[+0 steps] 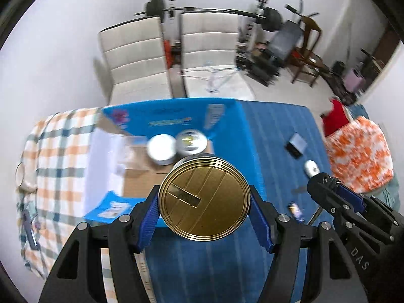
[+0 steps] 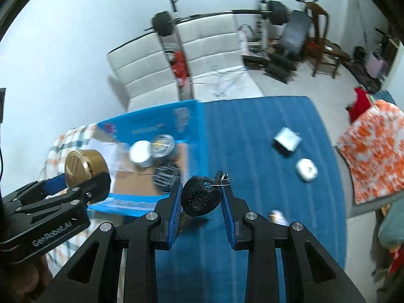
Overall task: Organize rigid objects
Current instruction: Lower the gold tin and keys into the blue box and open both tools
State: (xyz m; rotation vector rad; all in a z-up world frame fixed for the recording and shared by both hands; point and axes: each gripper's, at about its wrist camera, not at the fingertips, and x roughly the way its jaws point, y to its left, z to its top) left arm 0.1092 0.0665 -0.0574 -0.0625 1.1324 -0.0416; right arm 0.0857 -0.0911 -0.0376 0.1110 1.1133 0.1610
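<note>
Here, the left gripper pinches a round gold tin between its blue pads, slotted lid facing the camera, held above the near edge of an open blue cardboard box. The right gripper clamps a black key by its head, a small ring hanging at the top. Below lies a blue striped cloth. Inside the box sit 2 round silver tins, side by side. Farther right on the cloth rest a small white oval object and a grey square box. Beyond stand 2 white chairs.
</note>
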